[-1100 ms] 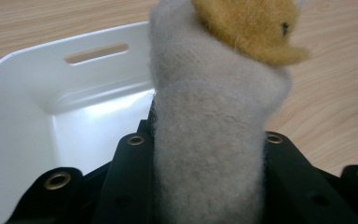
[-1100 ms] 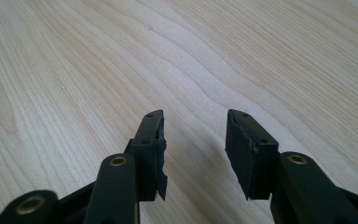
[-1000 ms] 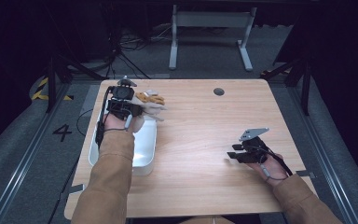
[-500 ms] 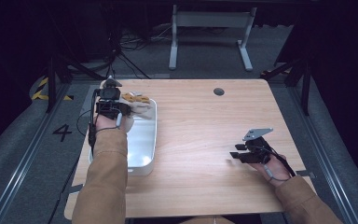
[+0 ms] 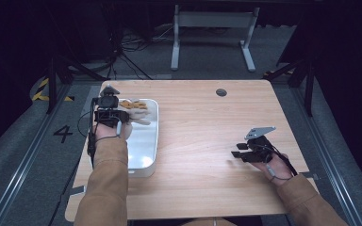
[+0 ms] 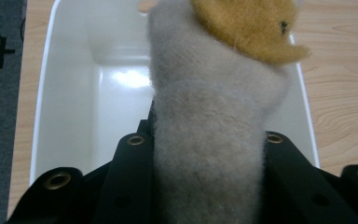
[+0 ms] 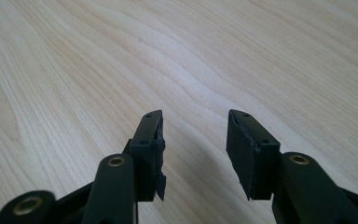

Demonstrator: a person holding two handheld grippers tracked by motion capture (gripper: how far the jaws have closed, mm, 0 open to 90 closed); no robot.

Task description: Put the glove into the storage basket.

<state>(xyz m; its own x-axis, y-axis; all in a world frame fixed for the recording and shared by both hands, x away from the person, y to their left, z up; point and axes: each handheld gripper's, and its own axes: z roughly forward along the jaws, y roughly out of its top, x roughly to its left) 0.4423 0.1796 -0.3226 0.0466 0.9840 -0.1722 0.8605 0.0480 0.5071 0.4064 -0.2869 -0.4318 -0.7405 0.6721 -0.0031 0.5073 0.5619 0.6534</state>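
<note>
**A Recording Lab, Dark Beyond the Table**

A lit wooden table (image 5: 207, 141) with a cable port (image 5: 221, 92) stands in a blacked-out lab or studio space. Grey carpet (image 5: 23, 155) carries a painted numeral 4 (image 5: 62, 133) and hazard-striped tape (image 5: 42, 92). Metal floor rails (image 5: 21, 162) flank the table, loose cables (image 5: 122, 56) trail behind it, and a white desk frame (image 5: 212, 37) stands beyond.
</note>
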